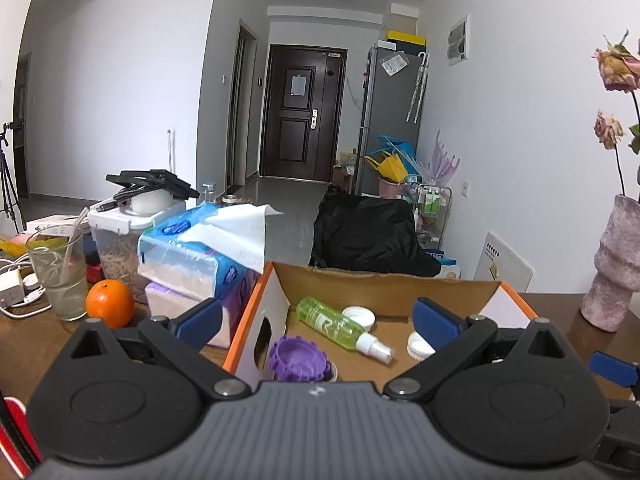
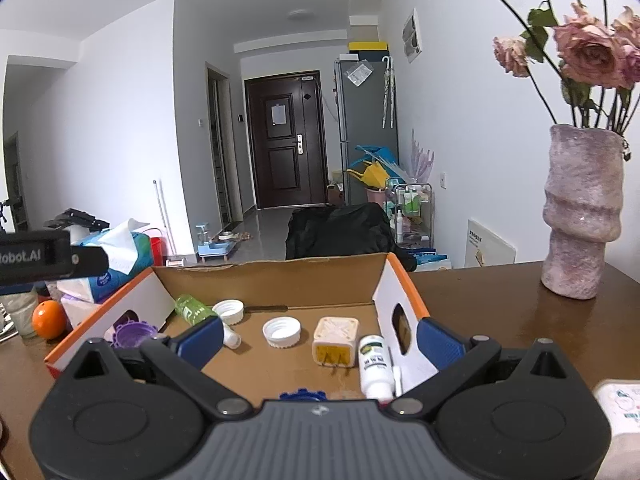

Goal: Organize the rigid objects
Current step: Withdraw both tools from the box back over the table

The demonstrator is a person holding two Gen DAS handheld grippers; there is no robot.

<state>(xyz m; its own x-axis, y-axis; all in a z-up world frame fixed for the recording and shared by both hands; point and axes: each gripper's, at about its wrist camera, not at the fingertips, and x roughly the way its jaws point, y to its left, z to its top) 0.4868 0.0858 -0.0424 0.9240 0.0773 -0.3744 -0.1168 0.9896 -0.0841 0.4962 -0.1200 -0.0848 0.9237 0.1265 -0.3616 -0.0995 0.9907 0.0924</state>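
Cardboard box (image 2: pixel 276 270): holds green spray bottle (image 1: pixel 330 322), caps, charger cube (image 2: pixel 335 340), white bottle (image 2: pixel 374 366); left gripper (image 1: pixel 320 320) and right gripper (image 2: pixel 320 338) spread, empty; step: between placements, seemingly; next: fetch another loose item.

Open-topped box (image 2: pixel 276 276); vase (image 2: pixel 582 216) rightward

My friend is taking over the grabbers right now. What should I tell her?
Left gripper: open, empty, above the cardboard box.
Right gripper: open, empty, also over the box.
Already in the box: green spray bottle, purple gear, two white caps, plug adapter, white bottle.
Possibly left: a white item outside by the right gripper.
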